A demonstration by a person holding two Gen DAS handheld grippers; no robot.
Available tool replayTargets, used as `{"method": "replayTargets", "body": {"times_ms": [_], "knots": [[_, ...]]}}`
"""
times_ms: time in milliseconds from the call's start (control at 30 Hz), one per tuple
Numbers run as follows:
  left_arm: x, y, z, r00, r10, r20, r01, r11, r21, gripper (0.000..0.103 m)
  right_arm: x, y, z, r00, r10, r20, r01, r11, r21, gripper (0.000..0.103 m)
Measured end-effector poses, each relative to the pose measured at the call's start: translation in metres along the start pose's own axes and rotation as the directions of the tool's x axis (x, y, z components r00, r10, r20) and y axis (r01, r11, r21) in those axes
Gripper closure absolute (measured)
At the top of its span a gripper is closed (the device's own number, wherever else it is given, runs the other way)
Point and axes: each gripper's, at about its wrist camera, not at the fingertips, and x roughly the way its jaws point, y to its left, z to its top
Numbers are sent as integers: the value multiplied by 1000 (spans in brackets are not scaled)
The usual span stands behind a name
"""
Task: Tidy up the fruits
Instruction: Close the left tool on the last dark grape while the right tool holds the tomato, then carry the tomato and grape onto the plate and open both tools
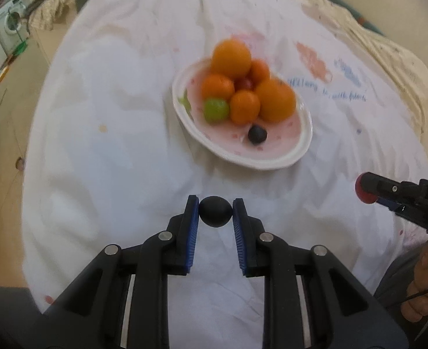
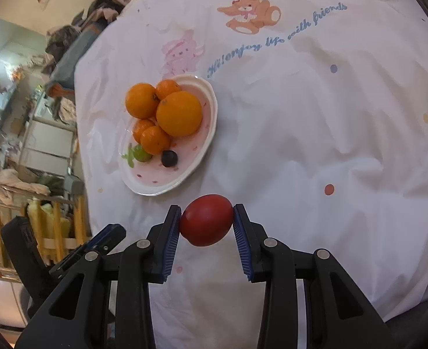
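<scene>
A white and pink plate [image 1: 283, 157] [image 2: 152, 183] on the white printed cloth holds several oranges [image 1: 231, 58] [image 2: 179, 113], a green grape [image 1: 216, 110] [image 2: 142, 154], a small red fruit [image 1: 244, 83] and a dark grape [image 1: 257, 135] [image 2: 169, 158]. My left gripper [image 1: 215, 212] is shut on another dark grape [image 1: 215, 211], held above the cloth in front of the plate. My right gripper [image 2: 206, 224] is shut on a red tomato [image 2: 206, 223]; it shows at the right edge of the left wrist view [image 1: 366, 192], right of the plate.
The white cloth [image 2: 315, 133] with cartoon animals and blue lettering covers a round table. Cluttered shelves and a rack [image 2: 51, 145] stand beyond the table's left edge. A washing machine [image 1: 10, 20] stands far back left. A cream knitted cover [image 1: 374, 46] lies behind the table.
</scene>
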Motion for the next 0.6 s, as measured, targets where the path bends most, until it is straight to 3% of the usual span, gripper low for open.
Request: {"method": "replayTargets", "body": {"times_ms": [200, 367, 600], "knots": [[-31, -3, 23, 996, 15, 93, -20, 998, 53, 83, -20, 9, 13, 995, 70, 74, -68, 997, -30, 65], [-35, -5, 45, 993, 29, 116, -39, 995, 89, 83, -31, 24, 34, 987, 64, 144, -49, 994, -101, 65], [-22, -9, 71, 994, 25, 107, -37, 993, 111, 83, -7, 33, 60, 991, 91, 101, -78, 988, -131, 65]]}}
